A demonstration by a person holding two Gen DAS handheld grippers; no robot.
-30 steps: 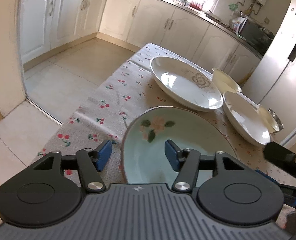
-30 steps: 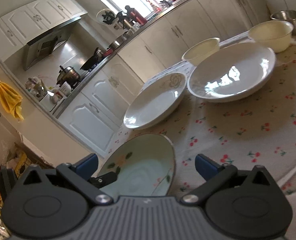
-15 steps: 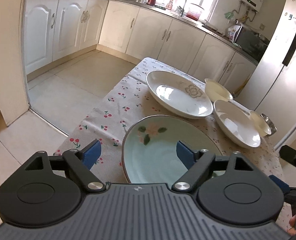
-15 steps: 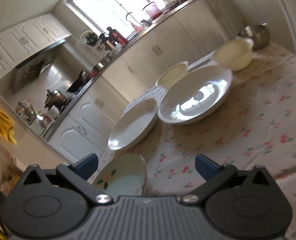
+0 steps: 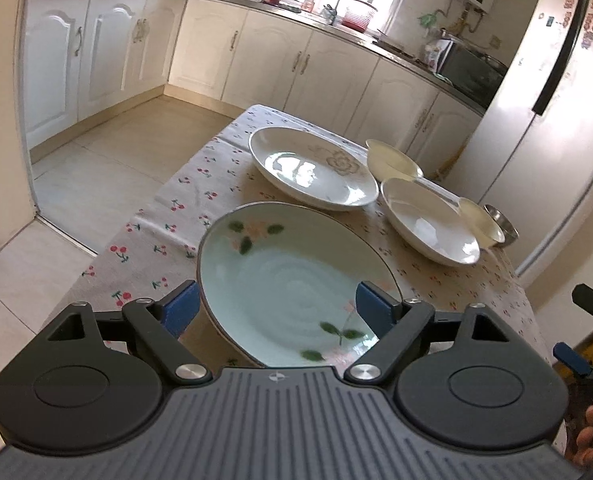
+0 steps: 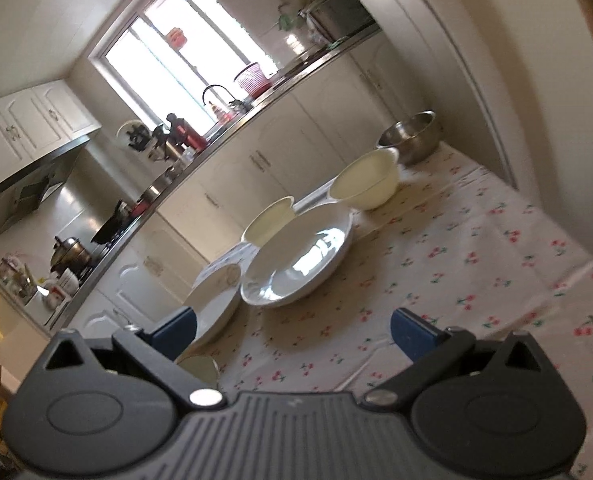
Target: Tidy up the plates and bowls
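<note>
- Three glossy ceramic plates lie on the table, whose cloth [image 5: 184, 196] is a matte, off-white weave printed with small red cherries and draped over the near corner.
- Nearest the left gripper [image 5: 274, 306] is the celadon plate [image 5: 292, 280]: round, shallow, pale green glaze with faint concentric ripples, painted leaves and a pink blossom, and a thin dark rim.
- Its blue pads stand fully apart on black linkage arms, one outside the plate's left rim, one over its right side; neither presses on the plate, which rests flat on the cloth.
- Beyond it sits a white flower-print plate [image 5: 312, 170], wide and shallow, with a beige rosette on its far slope and window glare in the well.
- To the right lies a plain white plate [image 6: 300, 260], deeper-walled and shiny.
- Two cream bowls [image 6: 366, 182] with smooth rounded walls stand behind the plates, and a brushed steel bowl [image 6: 410, 138] sits at the far end of the table.
- Over the cloth, the right gripper [image 6: 292, 330] also has its blue pads spread wide with nothing between them; the view is motion-blurred.
- Smooth cream cabinet doors [image 5: 272, 62] with arched panels line the background.
</note>
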